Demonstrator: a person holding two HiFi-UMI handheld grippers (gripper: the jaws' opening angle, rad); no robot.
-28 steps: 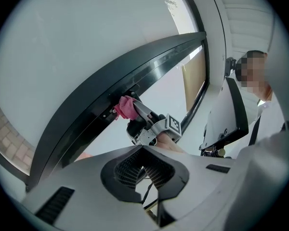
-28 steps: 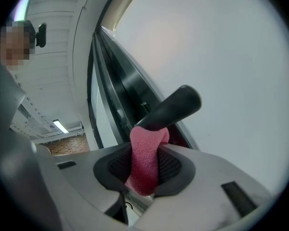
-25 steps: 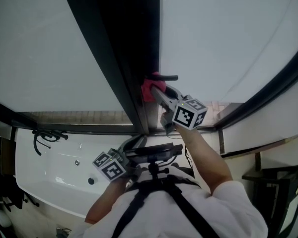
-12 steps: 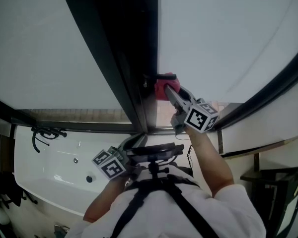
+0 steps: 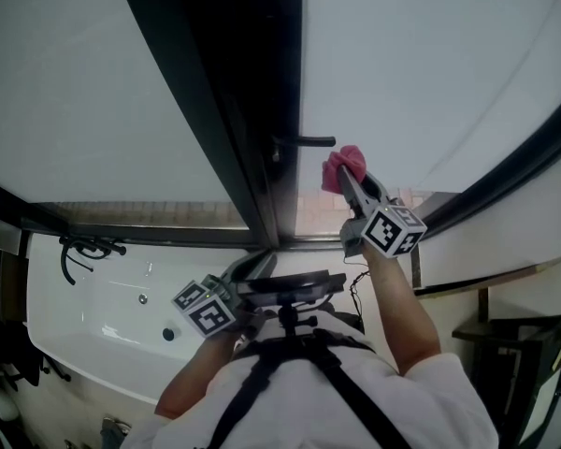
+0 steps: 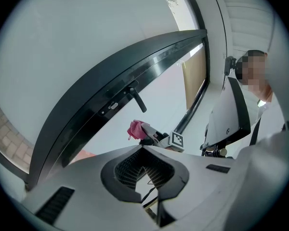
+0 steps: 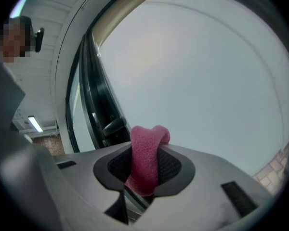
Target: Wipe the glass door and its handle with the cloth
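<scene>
- Head view: the right gripper (image 5: 352, 181) reaches up to the glass door (image 5: 430, 64), its jaws clamped on a pink cloth (image 5: 343, 166).
- The cloth bunches out past the jaw tips, just below the free end of the dark handle (image 5: 305, 142) and apart from it.
- It sits low on the pane, near the edge that meets the dark door frame (image 5: 229, 110). It seems to press on the glass, though contact is hard to confirm from this angle.
- Right gripper view: a folded band of cloth (image 7: 147, 150) stands upright between the two pads of the right gripper (image 7: 145, 163). Frosted glass fills most of the view ahead, and the handle (image 7: 113, 125) shows to the left.
- Left gripper view: the left gripper (image 6: 143, 151) has its jaws together with nothing between them. Beyond it are the handle (image 6: 136, 99), the cloth (image 6: 134, 129) and the right gripper (image 6: 147, 134).
- From the head, the left gripper (image 5: 249, 270) hangs low by the person's chest, well apart from the door.
- A white tub (image 5: 93, 316) lies at lower left.
</scene>
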